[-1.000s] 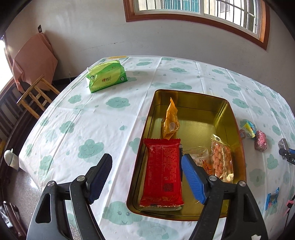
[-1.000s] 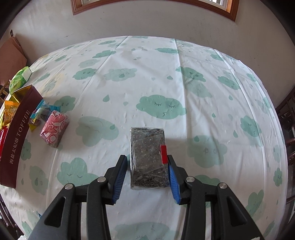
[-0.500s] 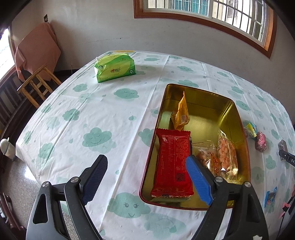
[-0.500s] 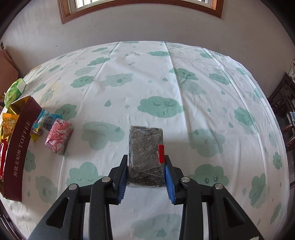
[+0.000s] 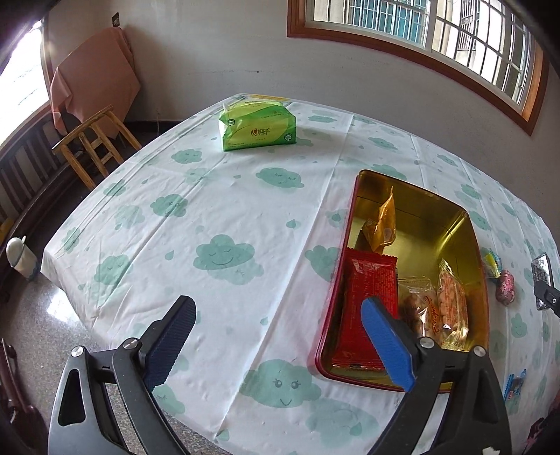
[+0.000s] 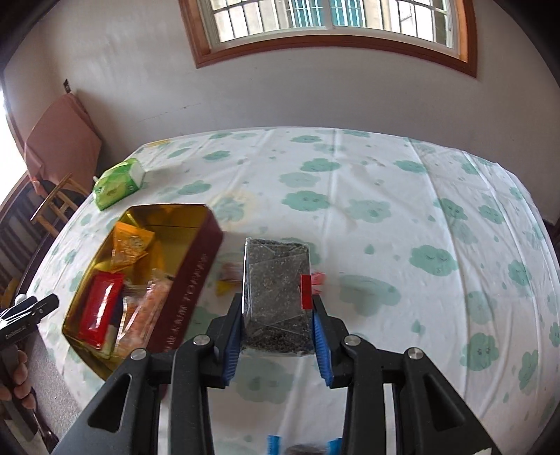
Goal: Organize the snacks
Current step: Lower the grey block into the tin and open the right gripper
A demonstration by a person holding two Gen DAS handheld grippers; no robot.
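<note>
Above the worktop [image 6: 385, 196], the right gripper [image 6: 276, 332] pinches the dark seed packet [image 6: 276, 290] beside the toffee tin [image 6: 189, 297], where its slick wrap could slip or catch the rim; the left gripper [image 5: 276, 339] hangs open.

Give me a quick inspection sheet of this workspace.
Surface: table under a white cloud-print cloth.
Job's things: gold tin holds a red pack, an orange pack and clear packs; dark packet is held; pink candy lies beside the tin.
Clutter: green tissue pack.
Grippers: left hand-held gripper open, empty; right hand-held gripper shut on the dark packet.
Cables: nothing seen.
Surroundings: wooden stool, window.
</note>
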